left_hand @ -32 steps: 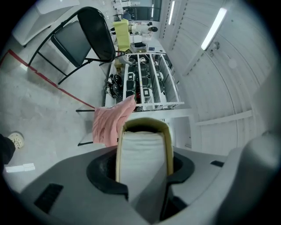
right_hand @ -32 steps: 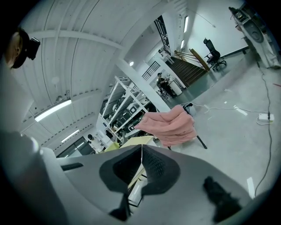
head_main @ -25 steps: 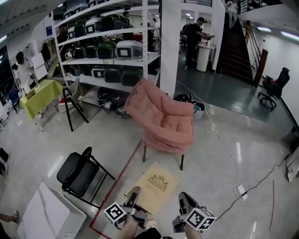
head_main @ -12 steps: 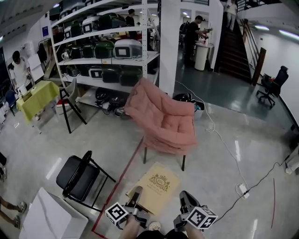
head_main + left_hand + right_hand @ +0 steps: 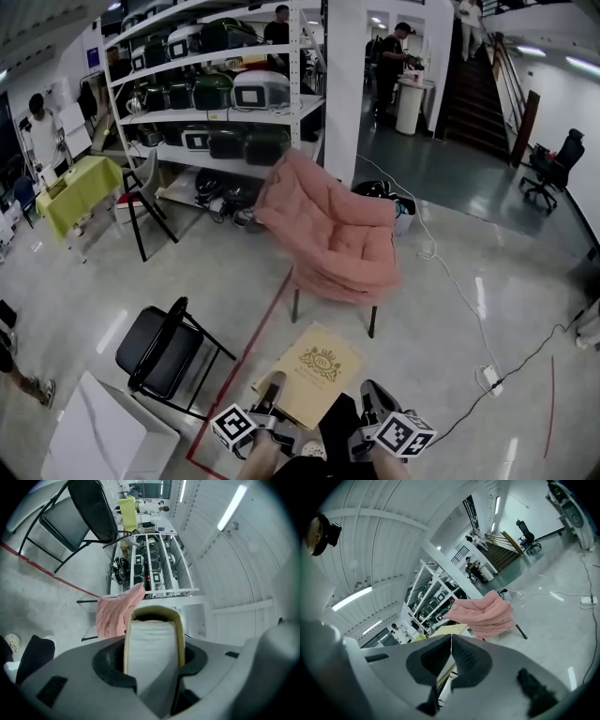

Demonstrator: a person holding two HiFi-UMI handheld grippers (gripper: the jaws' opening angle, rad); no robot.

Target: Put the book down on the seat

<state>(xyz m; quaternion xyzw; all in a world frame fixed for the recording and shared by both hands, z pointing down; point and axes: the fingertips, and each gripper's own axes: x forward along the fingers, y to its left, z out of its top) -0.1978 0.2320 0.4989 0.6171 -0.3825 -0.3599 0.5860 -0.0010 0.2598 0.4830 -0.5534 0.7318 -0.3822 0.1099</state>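
Bright w/ ceiling strip lights, glare on floor, fisheye warp at edges, dark corners, left tongs blurry close-up

Shiny grey floor: pink chair sits dead center, black folding chair at lower left, red tape line between them, white power strip lower right.

Left gripper clamped wide — right gripper alongside, fingers together.

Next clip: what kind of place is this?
Probably a workshop or storage hall, not a home: tall metal shelves loaded with equipment, a bare polished floor with a cable trailing across it, and a staircase behind.
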